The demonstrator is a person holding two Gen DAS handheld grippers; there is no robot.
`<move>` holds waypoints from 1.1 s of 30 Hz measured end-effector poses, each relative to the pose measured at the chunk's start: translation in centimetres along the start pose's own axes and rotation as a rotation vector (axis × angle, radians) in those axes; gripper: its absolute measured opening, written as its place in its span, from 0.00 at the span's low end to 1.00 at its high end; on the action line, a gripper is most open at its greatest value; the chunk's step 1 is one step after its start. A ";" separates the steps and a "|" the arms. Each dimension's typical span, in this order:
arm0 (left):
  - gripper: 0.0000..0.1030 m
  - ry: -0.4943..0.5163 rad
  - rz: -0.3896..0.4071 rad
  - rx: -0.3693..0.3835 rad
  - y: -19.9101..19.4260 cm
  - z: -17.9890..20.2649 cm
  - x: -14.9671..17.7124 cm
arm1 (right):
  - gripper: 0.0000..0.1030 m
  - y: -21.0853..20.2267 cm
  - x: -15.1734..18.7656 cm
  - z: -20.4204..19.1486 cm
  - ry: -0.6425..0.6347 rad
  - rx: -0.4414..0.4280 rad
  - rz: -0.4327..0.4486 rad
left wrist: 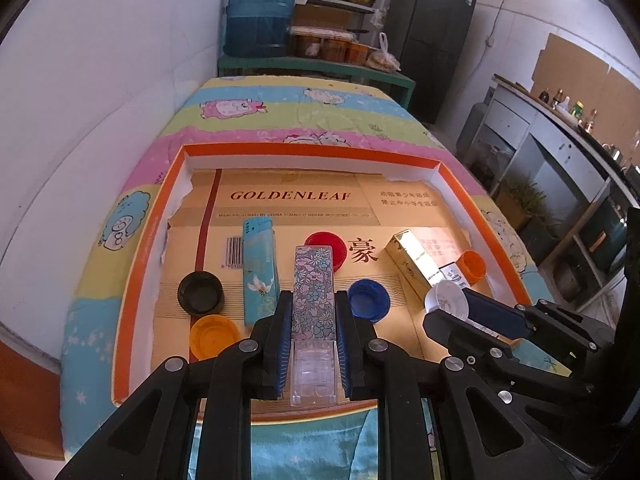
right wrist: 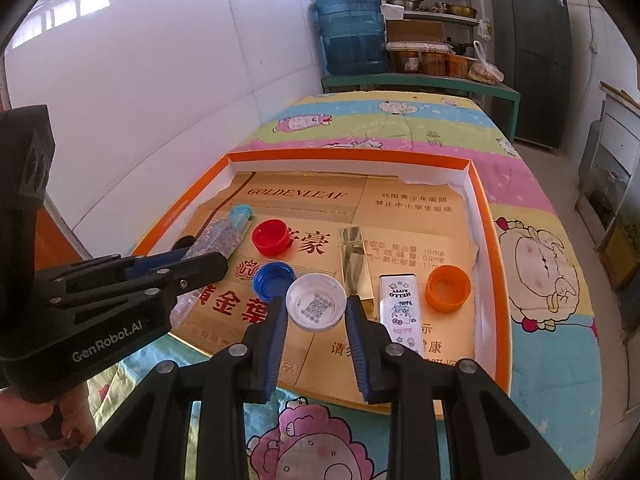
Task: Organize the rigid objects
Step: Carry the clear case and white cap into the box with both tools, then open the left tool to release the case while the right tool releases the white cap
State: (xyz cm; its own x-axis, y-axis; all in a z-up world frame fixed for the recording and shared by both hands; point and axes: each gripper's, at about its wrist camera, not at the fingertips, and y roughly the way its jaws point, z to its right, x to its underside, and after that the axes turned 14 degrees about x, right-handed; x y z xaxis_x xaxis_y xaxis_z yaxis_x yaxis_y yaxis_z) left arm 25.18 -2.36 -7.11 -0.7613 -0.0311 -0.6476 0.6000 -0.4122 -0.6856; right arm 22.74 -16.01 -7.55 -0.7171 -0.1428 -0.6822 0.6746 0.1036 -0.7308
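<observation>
Flower box [left wrist: 314, 292]: a long thin box with a flower print and a clear end. It sits in the middle of the orange tray and points to 12 o'clock.
Left gripper [left wrist: 313, 312]: its two blue pads are closed on the sides of the flower box and press it tight.
White cap [right wrist: 316, 301]: round and open side up, between the two fingers of the right gripper.
Right gripper [right wrist: 316, 312]: open wide around the white cap. I cannot tell if the pads touch it.
Teal box [left wrist: 260, 272]: lies just beside the flower box, at its 9 o'clock.
Red cap [left wrist: 326, 245]: at 12 o'clock from the flower box, partly behind it.
Blue cap [left wrist: 368, 300]: at 3 o'clock from the flower box, near the gripper pad.
Black cap [left wrist: 200, 293]: at 9 o'clock from the teal box.
Yellow cap [left wrist: 213, 337]: just beside the black cap, at its 6 o'clock.
Gold box [right wrist: 355, 266]: at 1 o'clock from the white cap.
Kitty box [right wrist: 401, 310]: white, at 3 o'clock from the white cap.
Orange cap [right wrist: 448, 288]: at 3 o'clock from the kitty box.
Orange tray [left wrist: 308, 149]: holds all these things on a brown card. It rests on a bed [left wrist: 280, 116] with a cartoon sheet.
</observation>
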 end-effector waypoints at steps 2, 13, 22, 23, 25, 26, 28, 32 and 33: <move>0.19 0.002 -0.005 -0.005 0.2 0.0 0.1 | 0.29 0.2 0.0 0.0 -0.002 -0.005 -0.004; 0.19 0.018 -0.023 -0.020 1.1 0.1 0.2 | 0.29 0.9 0.1 0.0 -0.007 -0.012 -0.016; 0.19 0.023 -0.037 -0.025 1.6 -0.1 0.3 | 0.29 1.4 0.1 -0.1 -0.012 -0.013 -0.026; 0.19 0.024 -0.038 -0.025 1.7 -0.1 0.4 | 0.29 1.4 0.1 -0.1 -0.012 -0.013 -0.026; 0.19 0.026 -0.044 -0.025 1.9 -0.1 0.4 | 0.29 1.5 0.1 -0.1 -0.012 -0.013 -0.028; 0.19 0.027 -0.046 -0.026 2.0 -0.1 0.5 | 0.29 1.5 0.1 0.0 -0.012 -0.013 -0.030; 0.19 0.027 -0.052 -0.029 2.2 -0.1 0.5 | 0.29 1.7 0.2 0.0 -0.012 -0.012 -0.033; 0.19 0.027 -0.062 -0.031 2.4 -0.2 0.6 | 0.29 1.8 0.3 -0.1 -0.015 -0.010 -0.036; 0.19 0.030 -0.061 -0.033 2.5 -0.1 0.6 | 0.29 1.9 0.3 -0.1 -0.015 -0.009 -0.038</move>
State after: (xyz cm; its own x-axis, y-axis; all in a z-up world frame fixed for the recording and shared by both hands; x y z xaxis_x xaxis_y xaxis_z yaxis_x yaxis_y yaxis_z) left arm 26.23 -3.26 -9.23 -0.7892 0.0203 -0.6138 0.5610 -0.3827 -0.7340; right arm 23.82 -15.73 -9.12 -0.7393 -0.1618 -0.6536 0.6454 0.1064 -0.7564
